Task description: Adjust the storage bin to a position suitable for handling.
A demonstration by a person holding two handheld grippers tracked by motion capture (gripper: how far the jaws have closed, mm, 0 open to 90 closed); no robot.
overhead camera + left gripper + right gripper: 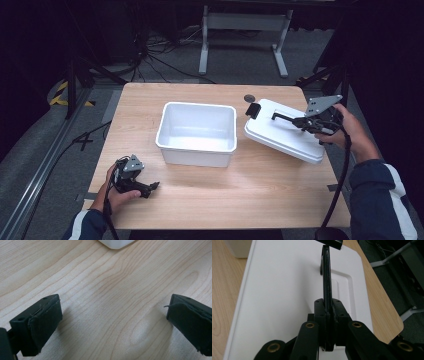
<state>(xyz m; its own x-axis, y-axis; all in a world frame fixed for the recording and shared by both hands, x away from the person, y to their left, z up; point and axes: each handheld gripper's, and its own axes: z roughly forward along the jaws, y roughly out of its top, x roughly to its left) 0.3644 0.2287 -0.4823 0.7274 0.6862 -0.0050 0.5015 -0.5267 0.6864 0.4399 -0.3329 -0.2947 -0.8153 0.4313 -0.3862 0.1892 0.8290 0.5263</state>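
A white open bin (pixel 195 157) stands at the table's middle; its corner (pixel 116 243) shows at the top of the left gripper view. Right of it a white lid (pixel 280 135) lies slanted, with a black latch (pixel 253 110) at its far end. My right gripper (pixel 304 122) is shut on the lid's thin black handle (pixel 285 118). In the right gripper view the jaws (pixel 328 310) pinch that handle (pixel 326 277) above the lid (pixel 282 290). My left gripper (pixel 152 187) rests near the table's front left, open (pixel 113 322) over bare wood with nothing between its pads.
A dark round mark (pixel 249 98) sits on the wooden table (pixel 260 190) behind the lid. The table's right edge runs close under the right hand. A white metal frame (pixel 245 22) and cables lie on the floor beyond the far edge.
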